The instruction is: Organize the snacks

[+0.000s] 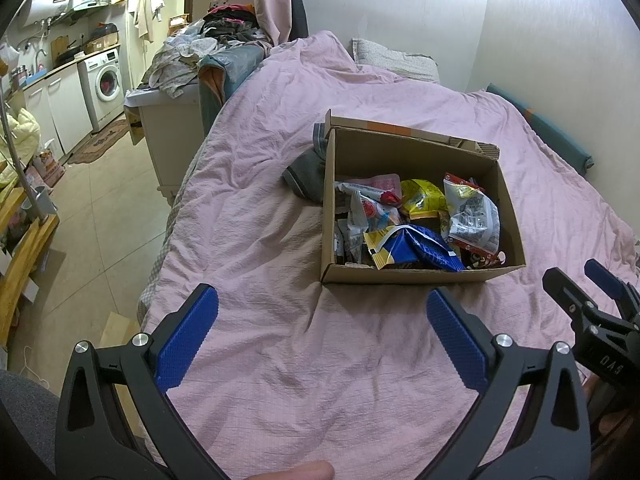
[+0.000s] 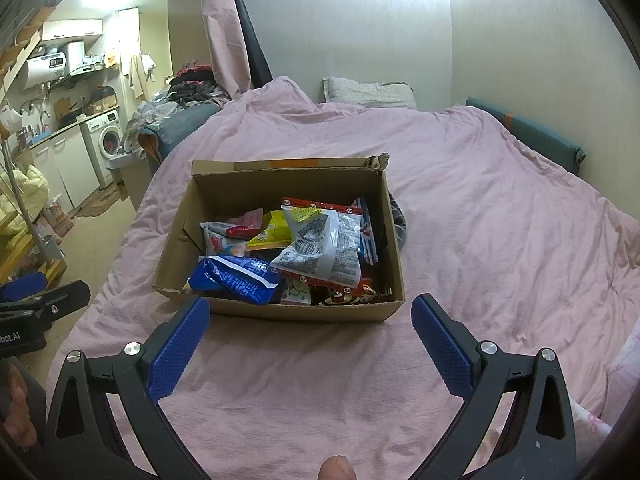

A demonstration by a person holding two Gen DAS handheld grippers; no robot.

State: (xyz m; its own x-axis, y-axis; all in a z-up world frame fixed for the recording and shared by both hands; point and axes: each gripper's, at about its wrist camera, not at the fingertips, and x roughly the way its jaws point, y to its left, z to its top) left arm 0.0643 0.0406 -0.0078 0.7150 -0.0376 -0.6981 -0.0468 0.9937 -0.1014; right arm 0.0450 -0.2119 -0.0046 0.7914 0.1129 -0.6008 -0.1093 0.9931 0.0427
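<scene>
An open cardboard box (image 1: 420, 276) (image 2: 300, 310) sits on a pink bedspread (image 1: 280, 360) (image 2: 480, 240). It holds several snack packets: a blue bag (image 1: 420, 246) (image 2: 236, 278), a clear silver bag (image 1: 476, 216) (image 2: 324, 248) and a yellow bag (image 1: 424, 198) (image 2: 272, 232). My left gripper (image 1: 322, 308) is open and empty, just short of the box's near left corner. My right gripper (image 2: 310, 318) is open and empty, in front of the box's near wall; it also shows at the right edge of the left wrist view (image 1: 584, 284).
A dark grey cloth (image 1: 306, 176) (image 2: 398, 220) lies against the box's far side. A pillow (image 1: 394, 58) (image 2: 368, 92) lies at the bed's head by the wall. Left of the bed are a clothes-piled cabinet (image 1: 176, 120), tiled floor and a washing machine (image 1: 106, 80) (image 2: 106, 140).
</scene>
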